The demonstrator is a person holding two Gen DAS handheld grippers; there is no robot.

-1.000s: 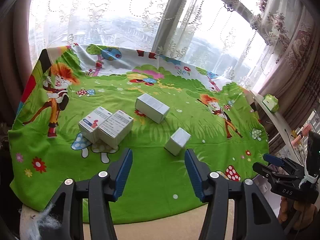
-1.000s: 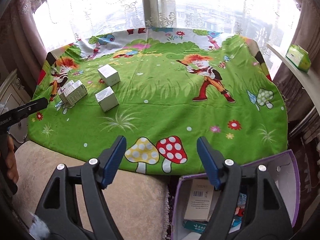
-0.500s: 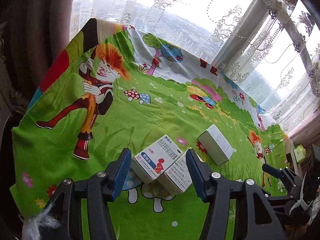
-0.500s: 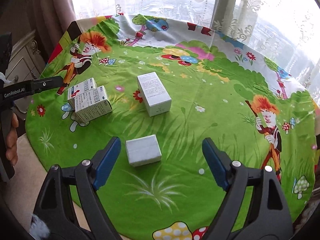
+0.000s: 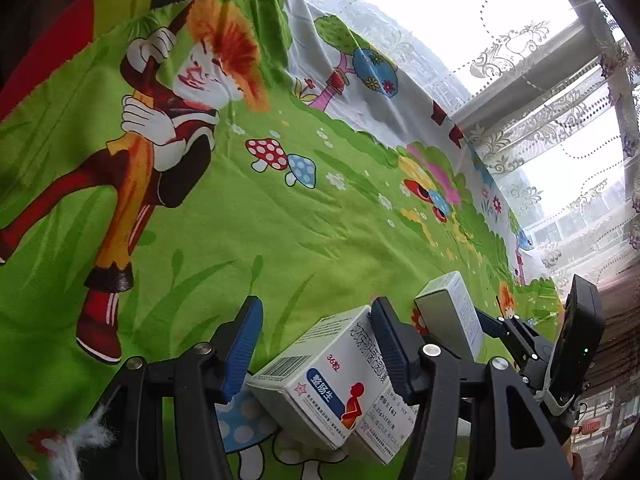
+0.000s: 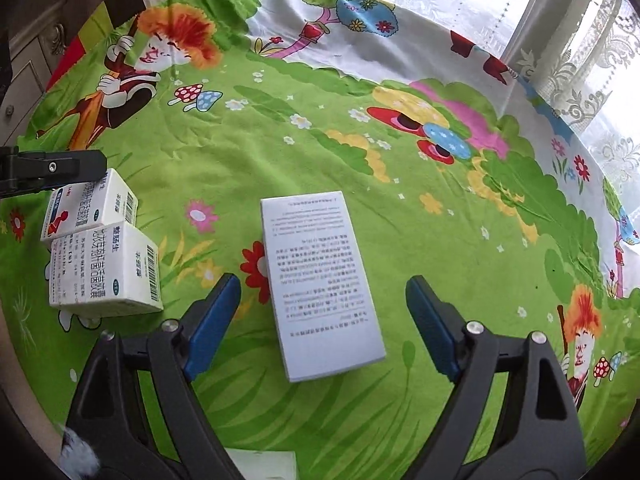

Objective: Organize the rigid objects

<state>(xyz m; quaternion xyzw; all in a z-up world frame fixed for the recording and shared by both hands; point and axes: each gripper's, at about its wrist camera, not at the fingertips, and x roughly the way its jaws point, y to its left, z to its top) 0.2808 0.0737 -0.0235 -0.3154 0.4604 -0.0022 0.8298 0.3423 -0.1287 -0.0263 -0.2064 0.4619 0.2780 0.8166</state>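
Two white medicine boxes lie side by side on the cartoon-print green cloth point(image 6: 360, 208). The one with a blue label point(image 5: 320, 380) sits between the jaws of my left gripper point(image 5: 316, 340), which is open, with a gap at the left pad. Its twin point(image 6: 106, 268) lies beside it. A long white box point(image 6: 320, 280) with printed text lies flat between the jaws of my right gripper point(image 6: 322, 320). Those jaws are closing, and the pads stand clear of the box on both sides.
A white object point(image 6: 264, 464) shows at the bottom edge under my right gripper. One finger of the left gripper point(image 6: 52, 168) reaches in from the left over the medicine boxes. Lace curtains point(image 5: 540, 60) and a window lie behind the table.
Both grippers have come down and forward over the cloth. The left one now straddles the blue-label box. The right one left the table's near edge and now straddles the long white box.
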